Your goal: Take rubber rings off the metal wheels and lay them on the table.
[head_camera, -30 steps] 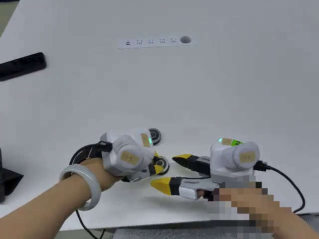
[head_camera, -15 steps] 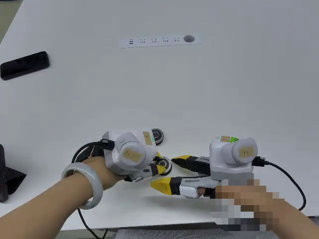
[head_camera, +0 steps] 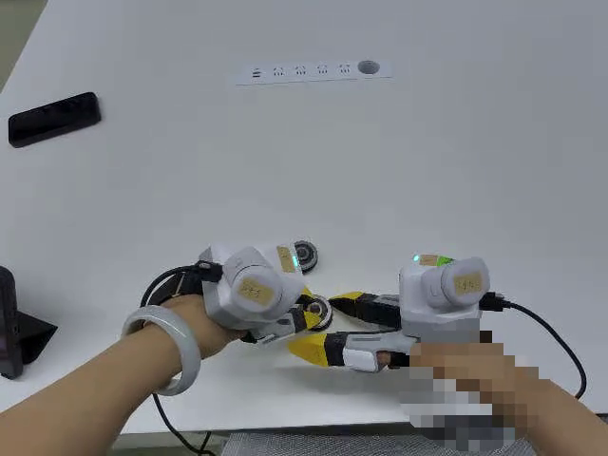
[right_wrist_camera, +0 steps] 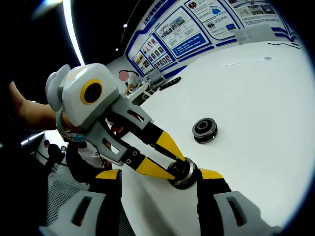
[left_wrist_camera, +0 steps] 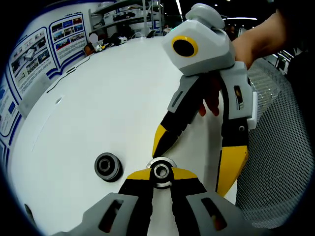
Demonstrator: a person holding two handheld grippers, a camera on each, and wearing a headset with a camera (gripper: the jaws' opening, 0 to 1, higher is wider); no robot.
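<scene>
A metal wheel with a black rubber ring [head_camera: 316, 309] [left_wrist_camera: 161, 170] [right_wrist_camera: 183, 172] is pinched between the yellow tips of my left gripper [head_camera: 306, 321] [left_wrist_camera: 161, 176], which is shut on it just above the table. My right gripper [head_camera: 318, 326] [right_wrist_camera: 160, 178] stands open, one jaw on each side of that wheel, and its right jaw tip sits close beside the wheel's rim. A second wheel with its ring [head_camera: 306, 254] [left_wrist_camera: 108, 167] [right_wrist_camera: 205, 130] lies flat on the table just beyond.
A white power strip [head_camera: 313, 70] lies at the far side and a black phone [head_camera: 54, 119] at the far left. A dark stand [head_camera: 11, 332] sits at the left edge. Cables trail from both grippers near the table's front edge [head_camera: 285, 432].
The head camera has shifted a little. My right gripper has edged left, closer around the held wheel. The left gripper and the loose wheel have stayed put.
</scene>
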